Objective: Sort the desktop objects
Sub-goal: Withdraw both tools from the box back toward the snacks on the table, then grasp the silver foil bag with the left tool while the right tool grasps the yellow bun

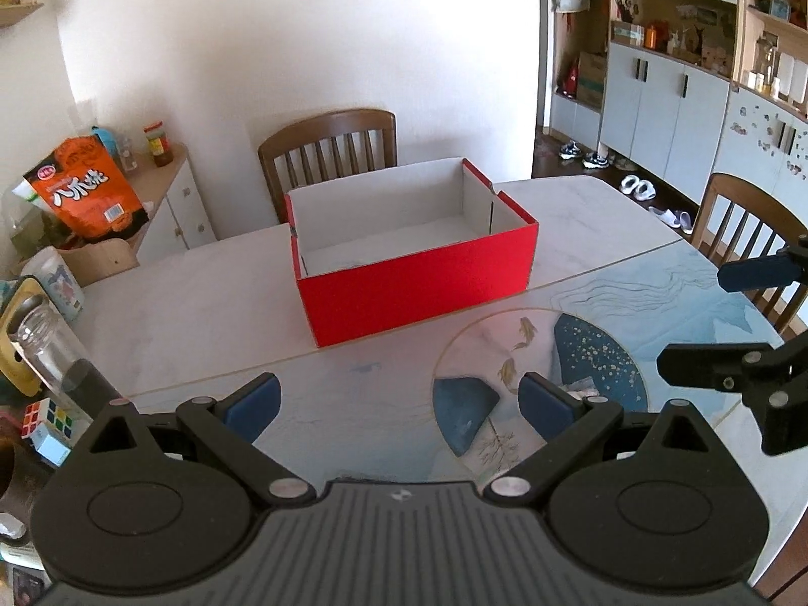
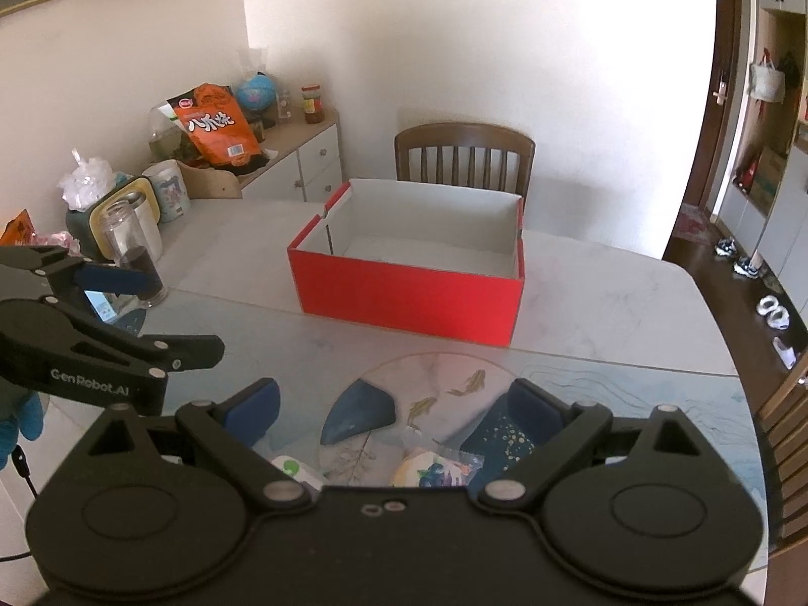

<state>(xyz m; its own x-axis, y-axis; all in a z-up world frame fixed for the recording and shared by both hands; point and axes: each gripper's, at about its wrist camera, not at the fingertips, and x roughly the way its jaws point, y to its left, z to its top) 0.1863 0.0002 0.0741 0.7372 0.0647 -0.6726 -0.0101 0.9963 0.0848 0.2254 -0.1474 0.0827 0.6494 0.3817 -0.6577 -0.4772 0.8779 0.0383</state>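
An open red box with a white, empty inside stands on the white table; it also shows in the right wrist view. My left gripper is open and empty, held above the patterned mat in front of the box. My right gripper is open and empty; below it lie a snack packet with a blueberry print and a small white and green item. The right gripper shows at the right edge of the left wrist view.
A clear glass jar and a Rubik's cube sit at the table's left edge. An orange snack bag stands on a side cabinet. Wooden chairs stand behind the box and at the right.
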